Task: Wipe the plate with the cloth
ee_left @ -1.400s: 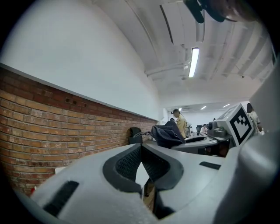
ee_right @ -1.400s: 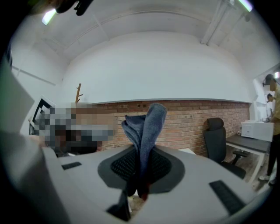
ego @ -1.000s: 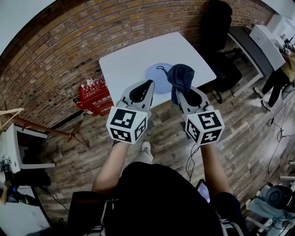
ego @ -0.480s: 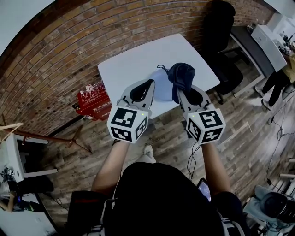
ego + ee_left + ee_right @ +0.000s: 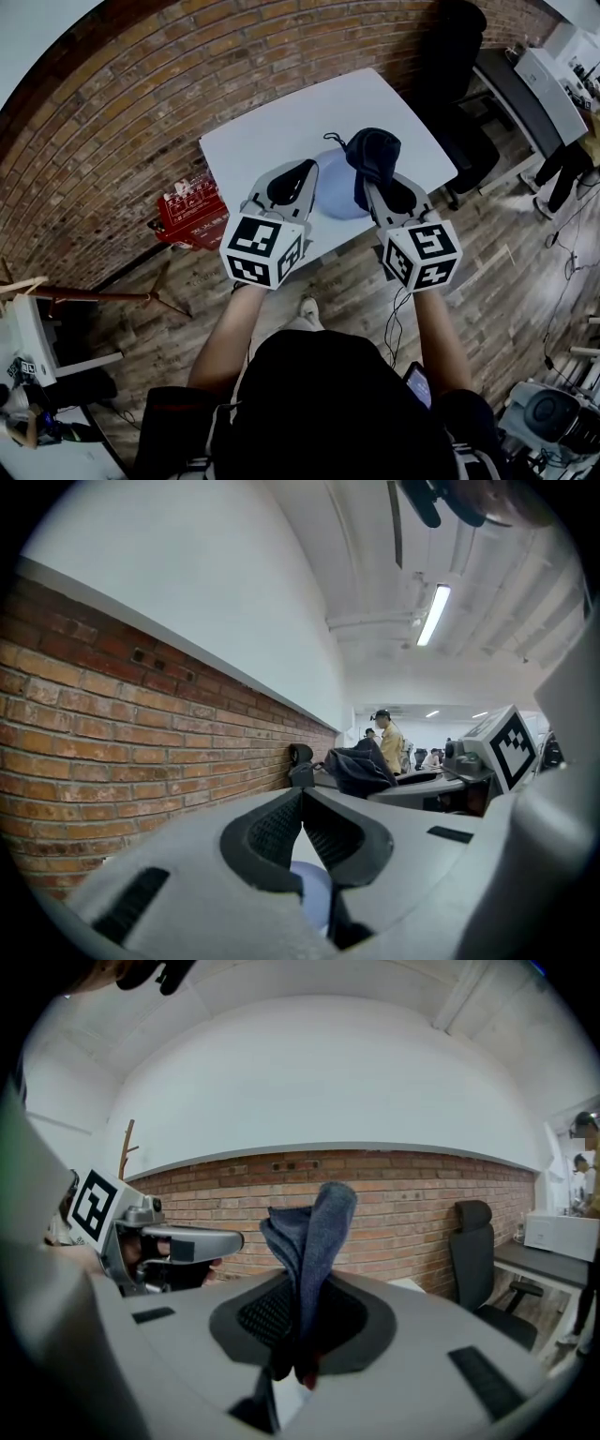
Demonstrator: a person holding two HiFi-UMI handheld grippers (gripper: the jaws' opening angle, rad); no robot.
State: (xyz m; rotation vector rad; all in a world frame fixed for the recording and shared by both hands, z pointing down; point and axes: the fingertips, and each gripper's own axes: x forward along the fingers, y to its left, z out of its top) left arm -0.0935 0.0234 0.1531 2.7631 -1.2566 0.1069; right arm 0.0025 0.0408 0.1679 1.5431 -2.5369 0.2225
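A pale blue plate (image 5: 336, 192) hangs over the front part of the white table (image 5: 272, 122). My left gripper (image 5: 307, 170) is shut at the plate's left rim. In the left gripper view the pads meet at the tip of that gripper (image 5: 302, 797), and the plate (image 5: 311, 894) shows in the gap beneath them. My right gripper (image 5: 366, 186) is shut on a dark blue cloth (image 5: 373, 153), which bunches up over the plate's right side. In the right gripper view the cloth (image 5: 316, 1232) stands up from between the shut jaws of that gripper (image 5: 298, 1335).
A red box (image 5: 192, 204) sits on the wooden floor left of the table. A black office chair (image 5: 450, 66) and a second desk (image 5: 520, 89) stand at the right, with a person (image 5: 567, 155) beyond. A brick wall (image 5: 141, 103) runs behind the table.
The plate now sits nearer the table's front edge and looks larger, close against the left gripper's tip. Both grippers and the cloth have shifted slightly forward over the table.
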